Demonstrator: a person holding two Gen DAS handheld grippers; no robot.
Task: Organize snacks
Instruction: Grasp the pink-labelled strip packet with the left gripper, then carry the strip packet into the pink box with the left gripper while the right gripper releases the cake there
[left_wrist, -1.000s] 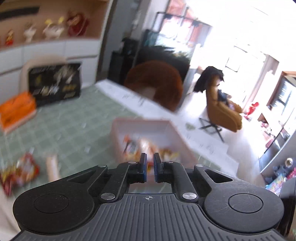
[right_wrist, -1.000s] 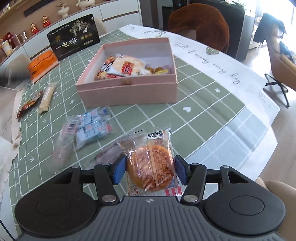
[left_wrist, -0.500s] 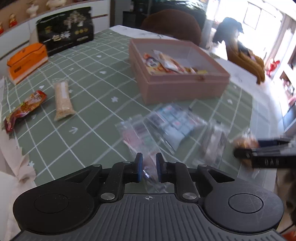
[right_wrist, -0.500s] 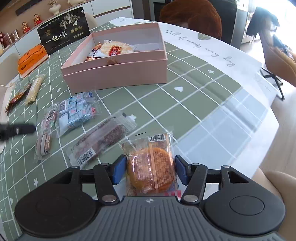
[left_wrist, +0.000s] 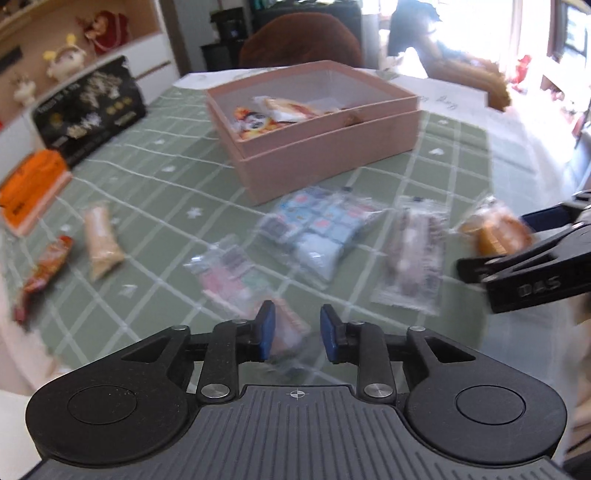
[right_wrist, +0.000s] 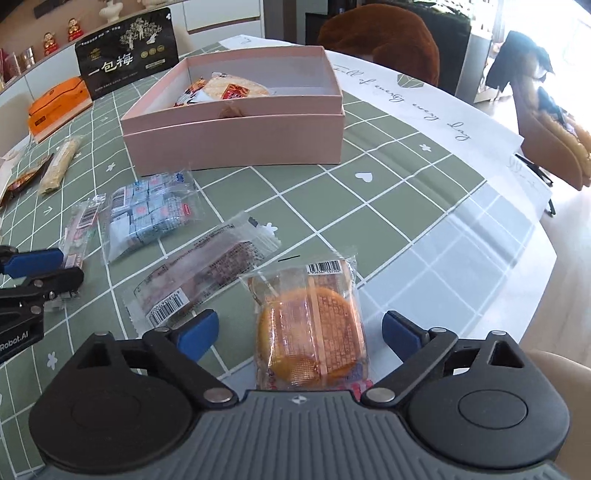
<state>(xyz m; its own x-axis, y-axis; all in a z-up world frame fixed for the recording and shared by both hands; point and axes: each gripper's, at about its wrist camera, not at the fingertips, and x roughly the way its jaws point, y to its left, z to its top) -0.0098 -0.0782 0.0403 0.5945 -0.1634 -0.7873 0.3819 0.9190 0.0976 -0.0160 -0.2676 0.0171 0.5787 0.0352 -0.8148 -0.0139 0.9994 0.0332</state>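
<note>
Lying between the wide-spread fingers of the right claw (right_wrist: 298, 332), touched by neither blue pad, a wrapped orange cake (right_wrist: 310, 332) rests near the bench's (right_wrist: 424, 206) right edge; these jaws have just been opening. Just left lies a brown bar (right_wrist: 207, 273), then a blue candy bag (right_wrist: 151, 214). The left claw (left_wrist: 297, 330), partly spread and also just opening, hovers over a clear packet (left_wrist: 229, 273), gripping nothing. Farther back sits the pink box (right_wrist: 236, 136), holding a few snacks.

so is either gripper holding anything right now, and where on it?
Nothing held. Right gripper has just opened; orange cake packet lies untouched between its jaws. Left gripper has just opened, gripping nothing.
</note>
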